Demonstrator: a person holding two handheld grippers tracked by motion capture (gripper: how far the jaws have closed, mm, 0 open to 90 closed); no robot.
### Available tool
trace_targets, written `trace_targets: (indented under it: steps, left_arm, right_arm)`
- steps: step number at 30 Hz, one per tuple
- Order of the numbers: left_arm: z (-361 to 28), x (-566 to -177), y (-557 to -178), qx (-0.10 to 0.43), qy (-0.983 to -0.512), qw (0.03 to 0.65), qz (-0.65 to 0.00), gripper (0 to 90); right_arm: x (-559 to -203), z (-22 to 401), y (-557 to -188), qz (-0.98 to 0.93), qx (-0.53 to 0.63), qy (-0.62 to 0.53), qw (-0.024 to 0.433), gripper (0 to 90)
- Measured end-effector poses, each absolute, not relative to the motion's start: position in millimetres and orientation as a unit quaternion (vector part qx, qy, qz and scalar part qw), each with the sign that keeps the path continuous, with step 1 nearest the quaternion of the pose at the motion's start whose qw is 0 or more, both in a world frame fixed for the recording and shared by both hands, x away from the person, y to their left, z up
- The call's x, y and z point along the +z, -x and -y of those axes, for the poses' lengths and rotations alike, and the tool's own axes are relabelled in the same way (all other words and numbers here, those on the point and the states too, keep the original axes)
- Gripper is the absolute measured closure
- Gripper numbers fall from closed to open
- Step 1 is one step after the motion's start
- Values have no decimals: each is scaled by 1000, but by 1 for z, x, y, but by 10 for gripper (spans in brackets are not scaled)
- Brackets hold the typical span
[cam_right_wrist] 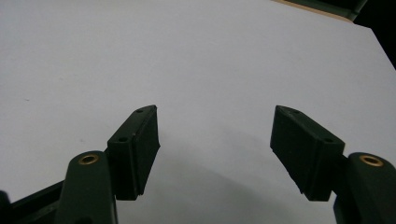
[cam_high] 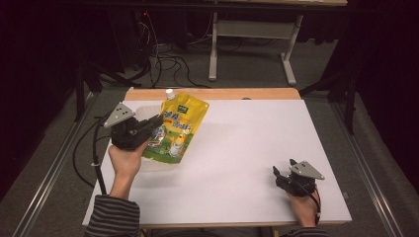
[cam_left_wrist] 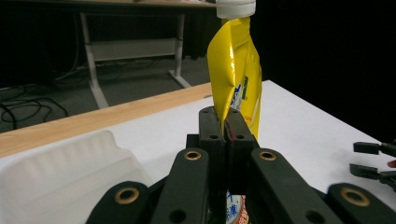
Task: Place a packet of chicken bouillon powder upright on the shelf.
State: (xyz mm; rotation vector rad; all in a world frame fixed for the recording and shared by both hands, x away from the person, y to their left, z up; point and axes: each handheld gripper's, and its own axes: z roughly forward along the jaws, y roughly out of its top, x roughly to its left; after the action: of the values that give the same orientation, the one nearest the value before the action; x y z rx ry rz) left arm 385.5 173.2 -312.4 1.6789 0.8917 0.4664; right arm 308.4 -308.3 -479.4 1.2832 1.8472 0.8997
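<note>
So the left gripper has its jaws clamped on the edge of the yellow pouch, which stands up out of them, long axis running away toward its white cap. A clear tray sits just beside. Label writing's too small to read. The right gripper hangs well apart over the table, jaws wide, holding nothing.

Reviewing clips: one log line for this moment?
left gripper: shut on yellow pouch, lifted | right gripper: open, empty | tray: beside pouch
</note>
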Motion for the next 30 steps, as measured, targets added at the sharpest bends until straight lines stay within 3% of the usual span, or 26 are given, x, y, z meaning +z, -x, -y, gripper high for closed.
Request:
trace_targets:
  steps: [15, 30]
  left_arm:
    - [-205, -323, -395, 244, -692, 535, -419, 880]
    - [-194, -347, -411, 269, -704, 502, -424, 876]
  right_arm:
    - [-479, 309, -309, -712, 346, -500, 351, 330]
    - [-480, 307, -309, -717, 341, -498, 350, 330]
